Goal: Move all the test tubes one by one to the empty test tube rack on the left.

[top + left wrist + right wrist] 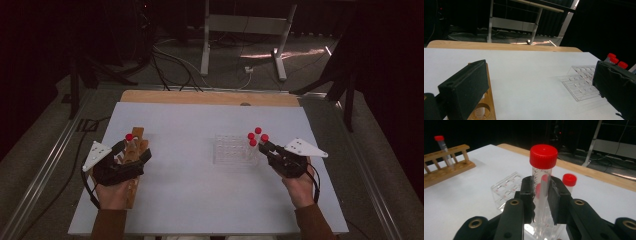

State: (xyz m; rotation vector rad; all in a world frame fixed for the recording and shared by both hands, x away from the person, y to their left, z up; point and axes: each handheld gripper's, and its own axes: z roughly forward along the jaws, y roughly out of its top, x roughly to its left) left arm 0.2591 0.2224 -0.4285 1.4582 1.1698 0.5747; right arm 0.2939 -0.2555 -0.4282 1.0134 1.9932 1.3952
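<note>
My right gripper (541,185) is shut on a clear tube with a red cap (543,156), held upright just over the clear plastic rack (507,187). In the high view this gripper (264,145) is at the rack's (232,149) right end, among a few red-capped tubes (257,131). Another capped tube (569,180) stands behind the held one. My left gripper (135,151) hovers over the wooden rack (136,136), jaws wide open with nothing between them (541,67). One red-capped tube (129,137) stands in the wooden rack (447,167).
The white tabletop (200,190) lies between the two racks, with a wooden strip (210,97) along its far edge. Cables and a metal table frame (245,22) are on the floor beyond.
</note>
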